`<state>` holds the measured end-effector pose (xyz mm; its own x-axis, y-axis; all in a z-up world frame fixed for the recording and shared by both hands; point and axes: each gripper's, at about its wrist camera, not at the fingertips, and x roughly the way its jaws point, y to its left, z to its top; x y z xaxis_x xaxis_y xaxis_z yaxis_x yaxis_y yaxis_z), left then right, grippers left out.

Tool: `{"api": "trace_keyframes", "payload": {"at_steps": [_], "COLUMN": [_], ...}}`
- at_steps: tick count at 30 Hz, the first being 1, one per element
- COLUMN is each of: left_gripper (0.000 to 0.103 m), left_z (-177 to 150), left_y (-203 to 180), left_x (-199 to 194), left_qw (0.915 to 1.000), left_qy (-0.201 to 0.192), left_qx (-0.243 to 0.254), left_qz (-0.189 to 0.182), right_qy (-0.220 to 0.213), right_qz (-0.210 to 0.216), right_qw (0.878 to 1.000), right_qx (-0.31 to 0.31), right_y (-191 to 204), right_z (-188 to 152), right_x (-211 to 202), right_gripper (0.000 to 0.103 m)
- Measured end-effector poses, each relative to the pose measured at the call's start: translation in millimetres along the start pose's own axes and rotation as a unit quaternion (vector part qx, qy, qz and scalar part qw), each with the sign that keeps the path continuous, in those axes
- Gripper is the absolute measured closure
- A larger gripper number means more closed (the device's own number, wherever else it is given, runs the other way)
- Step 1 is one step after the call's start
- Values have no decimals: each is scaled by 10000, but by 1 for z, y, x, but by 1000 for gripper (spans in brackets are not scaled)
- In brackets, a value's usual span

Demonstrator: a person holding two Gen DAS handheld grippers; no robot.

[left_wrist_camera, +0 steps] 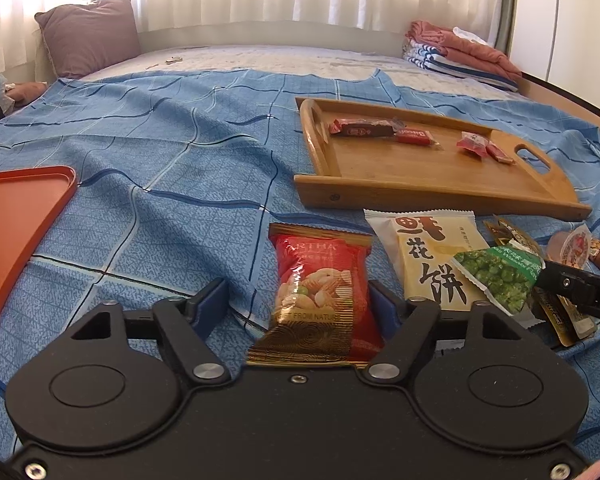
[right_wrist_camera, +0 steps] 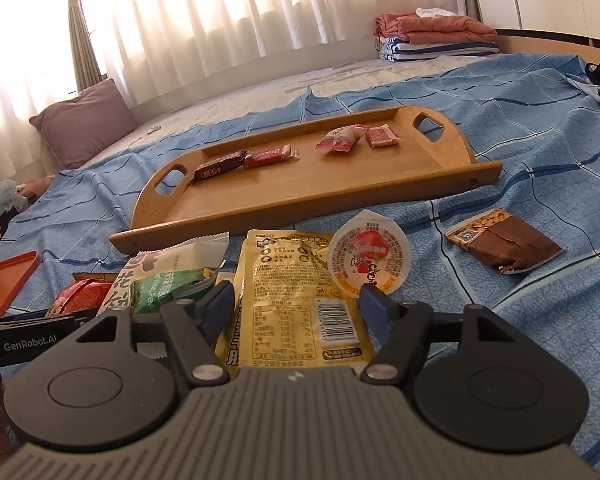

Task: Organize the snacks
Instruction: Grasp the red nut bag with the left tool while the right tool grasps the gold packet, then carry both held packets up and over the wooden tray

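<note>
My left gripper [left_wrist_camera: 300, 300] straddles the red packet [left_wrist_camera: 320, 292], my right gripper [right_wrist_camera: 296, 308] the yellow packet [right_wrist_camera: 300, 300]; neither visibly pinches yet. I'd squeeze gently, then lift straight toward the wooden tray [right_wrist_camera: 284, 204]

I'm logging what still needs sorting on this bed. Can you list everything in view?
wooden tray: one, brown, on the blue bedspread
wrapped sweets: four, red and dark, on the wooden tray
red snack packet: one, between the left jaws
yellow packet: one, between the right jaws
white packet, green pea packet, jelly cup, brown nut packet: one each, before the tray
orange tray: one, far left
pillow: one, mauve
folded bedding: one pile, pink and striped
left gripper, right gripper: black, blue-padded
</note>
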<state>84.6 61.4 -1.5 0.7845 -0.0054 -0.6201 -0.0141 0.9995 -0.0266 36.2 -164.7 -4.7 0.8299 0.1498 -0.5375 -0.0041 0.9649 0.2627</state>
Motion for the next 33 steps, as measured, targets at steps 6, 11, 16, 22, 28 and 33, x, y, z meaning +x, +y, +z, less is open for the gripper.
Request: {"api": "trace_keyframes", "payload": {"at_steps": [6, 11, 16, 22, 28, 33], "left_gripper": [37, 48, 51, 51, 51, 51], "left_z": [2, 2, 4, 8, 13, 20], "left_y": [5, 1, 4, 4, 3, 0], "left_x": [1, 2, -5, -21, -34, -42], "left_qw": [10000, 9999, 9999, 9996, 9991, 9987], "left_qy": [-3, -59, -127, -281, -416, -457], "left_qx": [-45, 30, 25, 67, 122, 189], "left_qz": [-44, 77, 35, -22, -23, 85], "right_qy": [176, 276, 324, 306, 160, -14], "right_qz": [-28, -48, 54, 125, 96, 71], "right_qw": [9998, 9990, 9993, 9994, 9989, 9990], "right_qx": [86, 344, 186, -105, -438, -443], "right_y": [-6, -9, -4, 3, 11, 10], "right_z": [9, 16, 17, 11, 6, 14], "right_x": [14, 23, 10, -13, -37, -54], "right_gripper": [26, 38, 41, 42, 43, 43]}}
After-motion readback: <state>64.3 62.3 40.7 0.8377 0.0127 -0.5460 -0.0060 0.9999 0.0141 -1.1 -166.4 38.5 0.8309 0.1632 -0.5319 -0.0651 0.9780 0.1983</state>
